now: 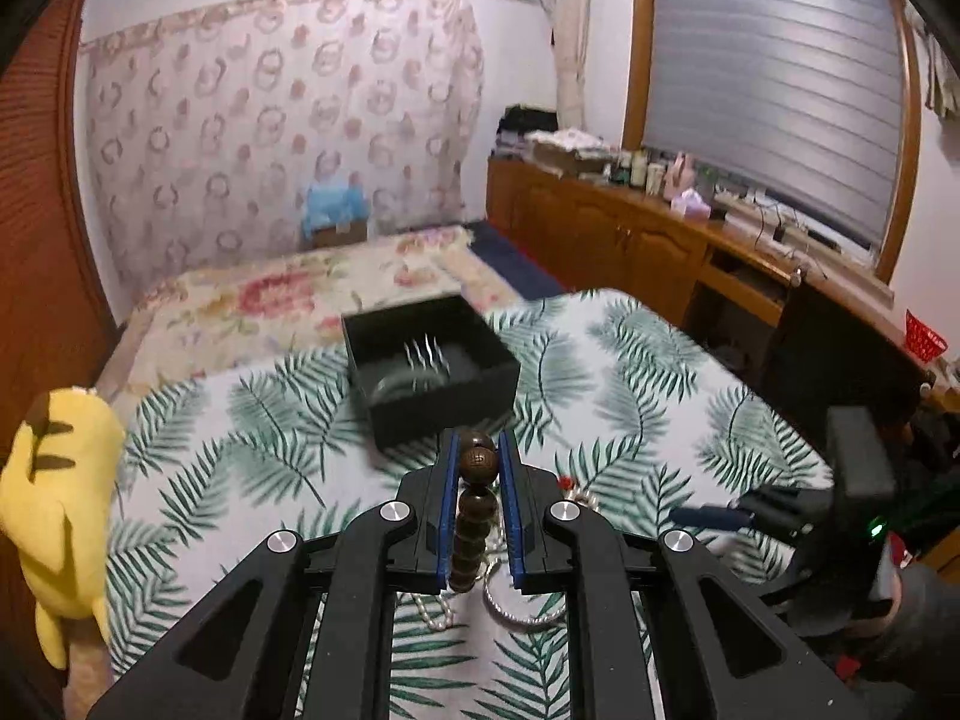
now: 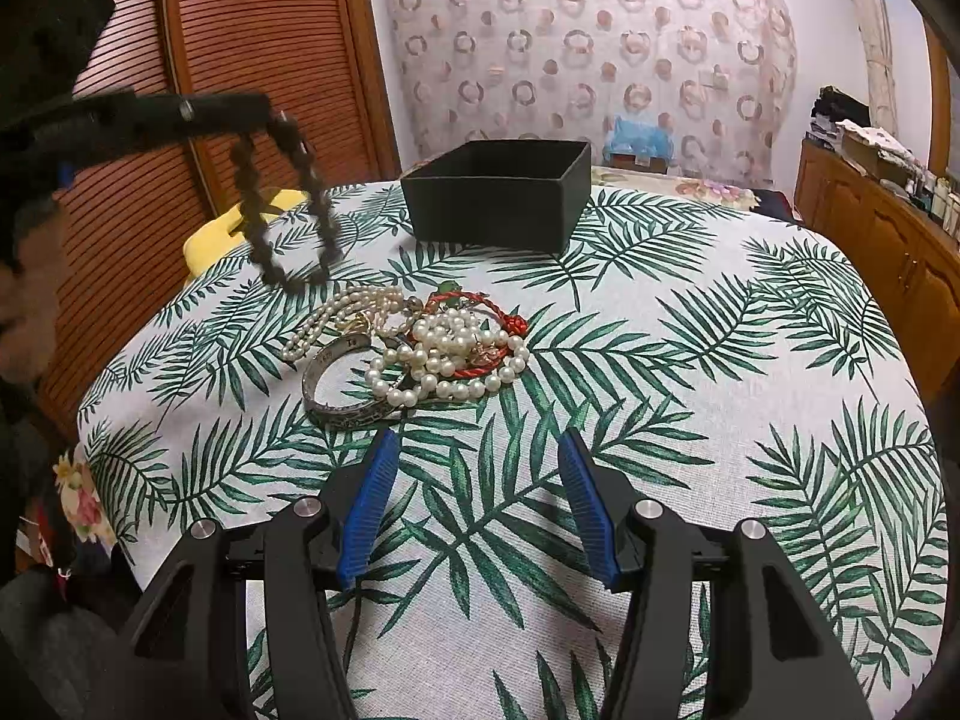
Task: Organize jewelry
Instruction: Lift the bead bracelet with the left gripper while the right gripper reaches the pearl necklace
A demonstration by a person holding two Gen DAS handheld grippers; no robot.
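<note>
My left gripper [image 1: 477, 450] is shut on a dark wooden bead bracelet [image 1: 474, 498] and holds it in the air above the table. In the right wrist view the bracelet [image 2: 288, 210] hangs from that gripper [image 2: 270, 108] at the upper left. The black open box [image 1: 429, 369] stands just beyond the left gripper; it holds something silvery. It also shows at the far middle of the right wrist view [image 2: 498, 198]. A pile of pearl strands, a red cord and a silver bangle [image 2: 414, 348] lies on the cloth. My right gripper [image 2: 477, 450] is open and empty, low over the cloth near the pile.
The table carries a palm-leaf cloth [image 2: 690, 390]. A yellow plush toy [image 1: 54, 492] sits at its left edge. A bed [image 1: 288, 294] lies beyond the table, with wooden cabinets [image 1: 630, 240] along the right wall and a slatted door [image 2: 210, 120] at left.
</note>
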